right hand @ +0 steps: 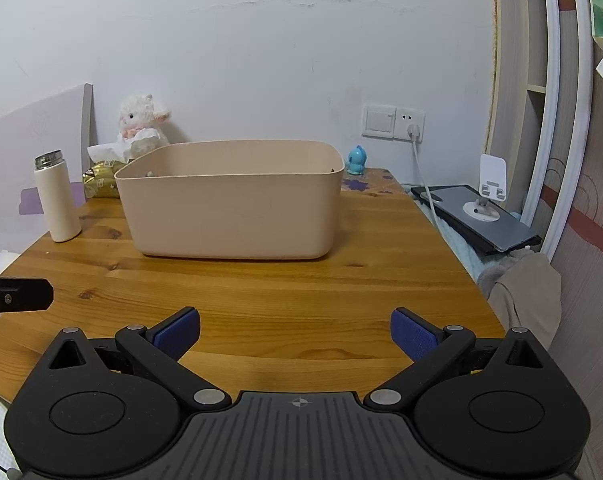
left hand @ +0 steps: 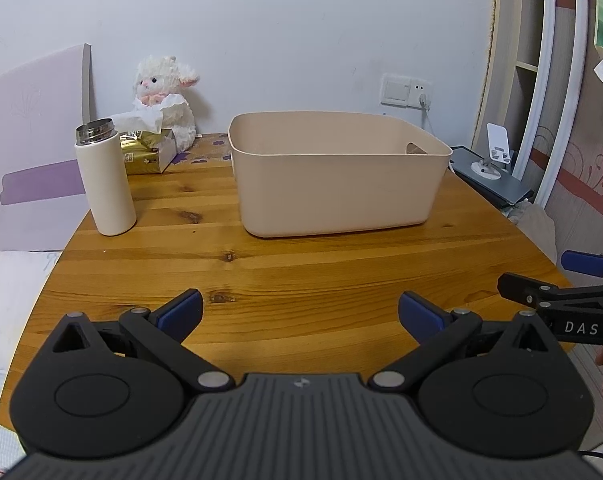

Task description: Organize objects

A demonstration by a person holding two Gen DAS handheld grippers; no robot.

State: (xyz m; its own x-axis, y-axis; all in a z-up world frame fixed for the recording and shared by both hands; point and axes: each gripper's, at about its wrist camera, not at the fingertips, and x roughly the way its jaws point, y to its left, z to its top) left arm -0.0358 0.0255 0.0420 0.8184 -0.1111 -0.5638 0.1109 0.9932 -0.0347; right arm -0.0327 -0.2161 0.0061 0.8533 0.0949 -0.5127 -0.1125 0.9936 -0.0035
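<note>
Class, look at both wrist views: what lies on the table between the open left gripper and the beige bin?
Nothing: only bare wooden table separates the left gripper from the beige bin, clearest in the left wrist view.

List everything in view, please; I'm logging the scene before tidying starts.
storage bin: 1, beige, table centre
thermos bottle: 1, white, steel neck, left of bin
tissue pack: 1, gold, behind bottle
plush lamb: 1, white, back left by wall
toy figure: 1, blue, behind bin's right corner
phone stand: 1, white, on dark slab right of table
table: 1, wooden
left gripper: open, empty
right gripper: open, empty
</note>
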